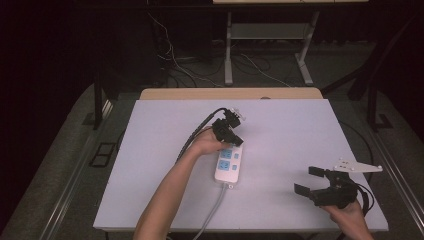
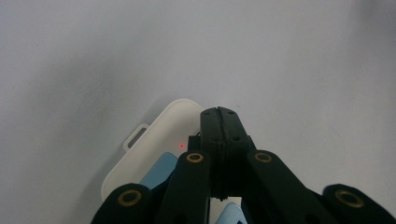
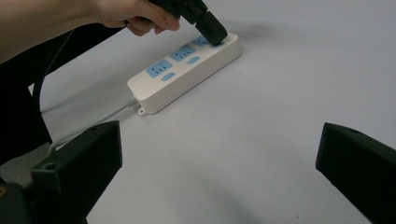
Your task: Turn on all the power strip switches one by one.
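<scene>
While the left gripper (image 1: 235,139) presses its closed jaws onto the far end of the white power strip (image 1: 229,167), the right gripper (image 1: 311,181) hovers well apart, jaws wide. Near the table's (image 1: 300,130) middle, the strip runs lengthwise away from the person (grey cable (image 1: 212,210) trailing toward them), blue sockets (image 3: 159,68) facing up.

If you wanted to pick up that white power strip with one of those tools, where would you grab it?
Probably across the narrow width of the power strip, near its middle, coming straight down from above. It lies flat on the table, and its long straight sides give the jaws parallel faces. The open right hand-held gripper is free; the left hand-held gripper, shut, presses its far end.
</scene>
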Motion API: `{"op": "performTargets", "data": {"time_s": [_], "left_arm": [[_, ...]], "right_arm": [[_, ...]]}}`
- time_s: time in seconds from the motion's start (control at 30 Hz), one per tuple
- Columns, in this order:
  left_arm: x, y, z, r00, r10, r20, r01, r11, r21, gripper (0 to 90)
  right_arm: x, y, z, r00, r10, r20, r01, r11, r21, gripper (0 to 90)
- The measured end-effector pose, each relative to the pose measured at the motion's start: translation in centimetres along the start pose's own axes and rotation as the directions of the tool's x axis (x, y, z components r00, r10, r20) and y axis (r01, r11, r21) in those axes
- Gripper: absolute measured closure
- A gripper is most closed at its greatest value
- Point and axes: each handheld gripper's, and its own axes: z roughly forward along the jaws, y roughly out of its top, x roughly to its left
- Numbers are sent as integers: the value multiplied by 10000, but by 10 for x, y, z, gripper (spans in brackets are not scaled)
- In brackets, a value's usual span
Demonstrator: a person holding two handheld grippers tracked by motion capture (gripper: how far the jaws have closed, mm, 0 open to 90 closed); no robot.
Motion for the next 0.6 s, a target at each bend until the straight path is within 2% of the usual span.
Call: {"op": "performTargets", "data": {"time_s": [0.3, 0.6], "left_arm": [[2, 0, 3, 9997, -218, 128, 220, 9996, -161, 900], [-1, 0, 2, 10000, -61, -52, 60, 9999, -103, 898]], "right_arm": [[1, 0, -1, 10000, -26, 9, 26, 10000, -9, 3], [0, 0, 0, 10000, -6, 27, 6, 10000, -14, 3]]}}
